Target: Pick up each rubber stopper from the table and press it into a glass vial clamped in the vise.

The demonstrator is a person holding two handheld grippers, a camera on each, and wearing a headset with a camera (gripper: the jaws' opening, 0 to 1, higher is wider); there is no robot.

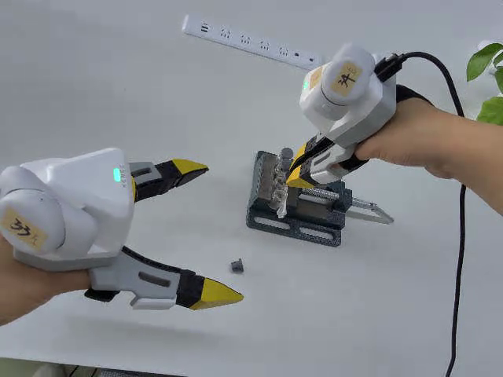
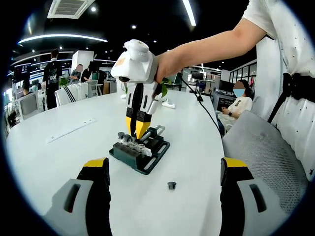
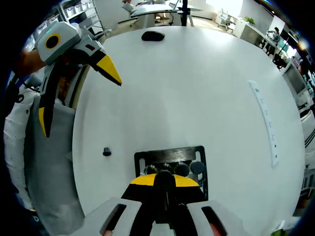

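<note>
A dark vise (image 1: 314, 224) stands mid-table and clamps a row of glass vials (image 1: 278, 191). From above, my right gripper (image 1: 297, 180) points down onto that row, shut on a dark rubber stopper (image 3: 164, 178). In the right gripper view, stoppered vial tops (image 3: 189, 168) sit just beyond its tips (image 3: 164, 182). One loose stopper (image 1: 237, 266) lies on the table in front of the vise. My left gripper (image 1: 214, 231) hovers at the lower left, open and holding nothing. In the left gripper view that stopper (image 2: 171, 185) lies between its jaws, with the vise (image 2: 147, 157) behind it.
A white power strip (image 1: 251, 41) lies at the far side of the table. A black cable (image 1: 458, 236) runs down the right side, with plant leaves (image 1: 487, 63) at the far right. A dark object (image 3: 153, 35) rests near the far table edge.
</note>
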